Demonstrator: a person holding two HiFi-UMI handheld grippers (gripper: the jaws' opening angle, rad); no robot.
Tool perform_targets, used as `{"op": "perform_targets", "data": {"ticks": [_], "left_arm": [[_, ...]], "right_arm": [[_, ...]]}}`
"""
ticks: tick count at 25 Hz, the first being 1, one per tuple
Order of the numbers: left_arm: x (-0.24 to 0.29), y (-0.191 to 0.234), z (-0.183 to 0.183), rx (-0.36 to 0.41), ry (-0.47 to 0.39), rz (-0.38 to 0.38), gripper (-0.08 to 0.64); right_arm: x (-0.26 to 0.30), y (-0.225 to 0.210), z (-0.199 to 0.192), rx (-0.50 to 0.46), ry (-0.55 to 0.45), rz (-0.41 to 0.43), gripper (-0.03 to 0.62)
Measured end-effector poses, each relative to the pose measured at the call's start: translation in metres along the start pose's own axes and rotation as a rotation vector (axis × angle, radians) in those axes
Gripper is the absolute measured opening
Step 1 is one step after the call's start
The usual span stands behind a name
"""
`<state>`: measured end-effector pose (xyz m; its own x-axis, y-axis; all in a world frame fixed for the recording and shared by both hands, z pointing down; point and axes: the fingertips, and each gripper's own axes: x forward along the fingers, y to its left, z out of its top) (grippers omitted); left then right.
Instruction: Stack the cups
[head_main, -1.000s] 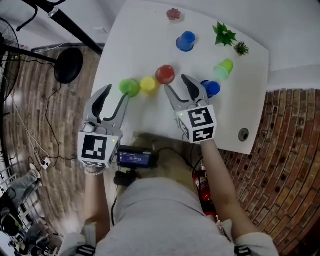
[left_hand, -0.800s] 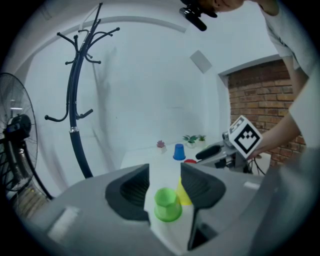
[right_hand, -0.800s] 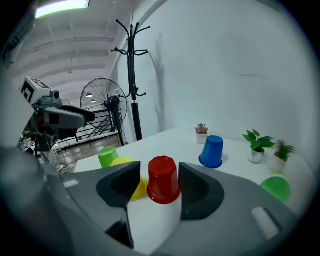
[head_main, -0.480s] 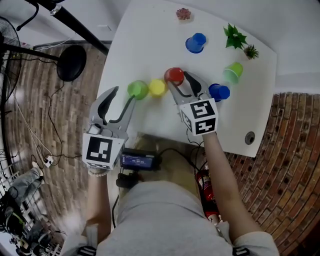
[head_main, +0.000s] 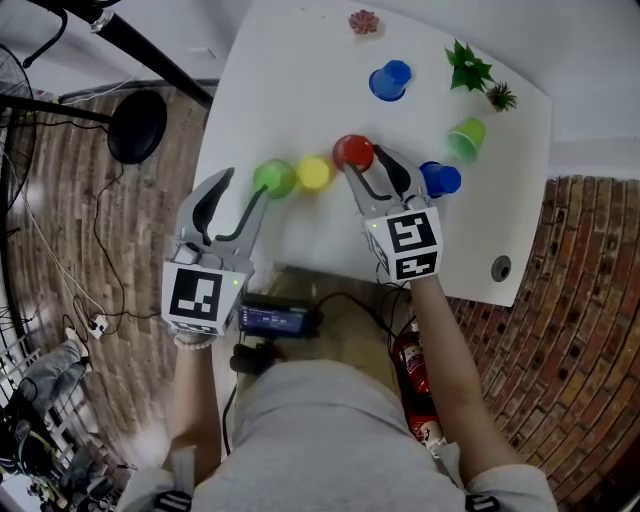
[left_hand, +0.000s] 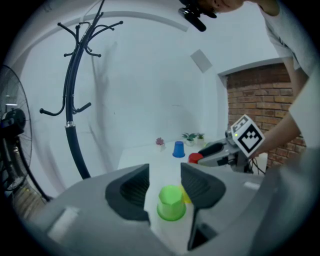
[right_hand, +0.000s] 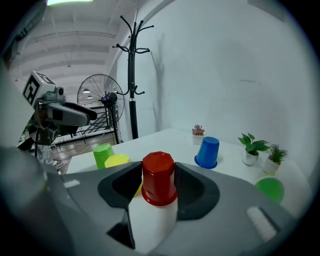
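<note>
A red cup (right_hand: 159, 177) stands upside down on the white table (head_main: 290, 90) between the jaws of my right gripper (right_hand: 158, 172). Those jaws have just been closing, and both pads now lie against the cup's sides. In the head view the right gripper (head_main: 365, 163) flanks the red cup (head_main: 353, 152). My left gripper (left_hand: 165, 177) is open, and an upturned green cup (left_hand: 171, 202) sits in the gap just past its pads, untouched. A yellow cup (head_main: 314, 173) stands between the green cup (head_main: 274, 178) and the red one.
A blue cup (head_main: 389, 81) stands at the back and another blue cup (head_main: 441, 180) sits right of my right gripper. A light green cup (head_main: 466, 138) lies on its side near two small plants (head_main: 470, 68). A pink succulent (head_main: 363, 21) is by the far edge.
My right gripper has moved forward so that its jaws now flank the red cup, and they have narrowed onto it. The left gripper has stayed by the green cup.
</note>
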<state>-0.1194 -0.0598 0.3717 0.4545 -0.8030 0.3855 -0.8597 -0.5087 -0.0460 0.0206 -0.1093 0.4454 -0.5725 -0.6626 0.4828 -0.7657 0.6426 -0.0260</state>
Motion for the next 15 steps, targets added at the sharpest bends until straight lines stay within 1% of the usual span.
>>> {"op": "perform_targets", "data": {"ticks": [8, 10, 15], "left_arm": [[0.004, 0.005, -0.002, 0.0, 0.005, -0.021, 0.189], [0.005, 0.006, -0.003, -0.006, 0.013, -0.025, 0.189], [0.009, 0.008, -0.002, 0.009, 0.002, -0.042, 0.189]], "right_arm": [[-0.024, 0.011, -0.011, -0.007, 0.025, -0.02, 0.204], [-0.027, 0.014, -0.017, 0.01, 0.034, -0.028, 0.204], [-0.03, 0.021, -0.031, 0.066, 0.046, -0.03, 0.204]]}}
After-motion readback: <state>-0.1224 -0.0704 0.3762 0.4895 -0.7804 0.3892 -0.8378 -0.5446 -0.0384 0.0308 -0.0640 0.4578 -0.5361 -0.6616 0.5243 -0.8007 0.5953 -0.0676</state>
